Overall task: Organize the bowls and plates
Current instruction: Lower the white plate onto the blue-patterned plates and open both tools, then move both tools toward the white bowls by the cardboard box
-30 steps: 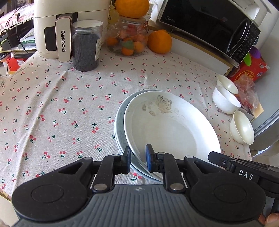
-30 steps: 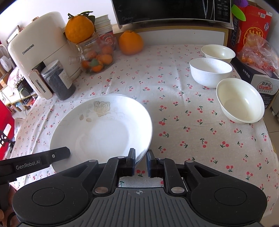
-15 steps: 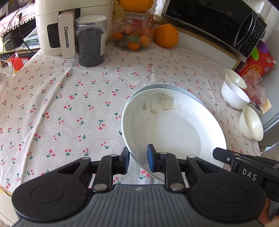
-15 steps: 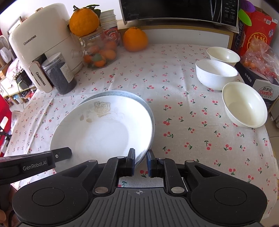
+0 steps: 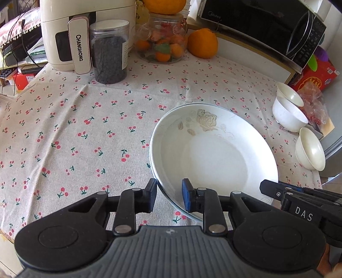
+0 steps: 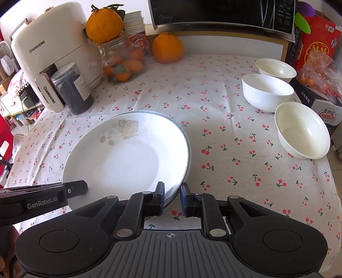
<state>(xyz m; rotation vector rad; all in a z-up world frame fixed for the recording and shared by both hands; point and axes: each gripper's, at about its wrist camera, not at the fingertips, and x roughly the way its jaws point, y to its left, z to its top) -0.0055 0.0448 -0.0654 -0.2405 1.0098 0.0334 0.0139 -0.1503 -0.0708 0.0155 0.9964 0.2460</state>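
Observation:
A white plate with a gold rose [image 5: 213,154] [image 6: 128,154] lies stacked on a blue-rimmed plate [image 6: 186,136] [image 5: 151,149] on the cherry-print tablecloth. My left gripper [image 5: 170,195] straddles the white plate's near rim. Its jaws are opening and the pads stand off the rim. My right gripper [image 6: 172,198] is shut on the same plate's rim at the near right side. Three white bowls stand apart at the right: a far one [image 6: 275,68], a middle one [image 6: 267,92] and a near one [image 6: 303,130].
Along the back stand a cream air fryer [image 6: 49,55], a dark jar [image 6: 72,89], a glass jar of fruit [image 6: 121,62], oranges and a microwave [image 6: 213,10]. Boxes and a bag [image 6: 320,64] crowd the right edge behind the bowls.
The white plate has shifted to sit squarely over the blue-rimmed plate. My left gripper's jaws have spread wider around the rim. The right gripper's hold looks the same.

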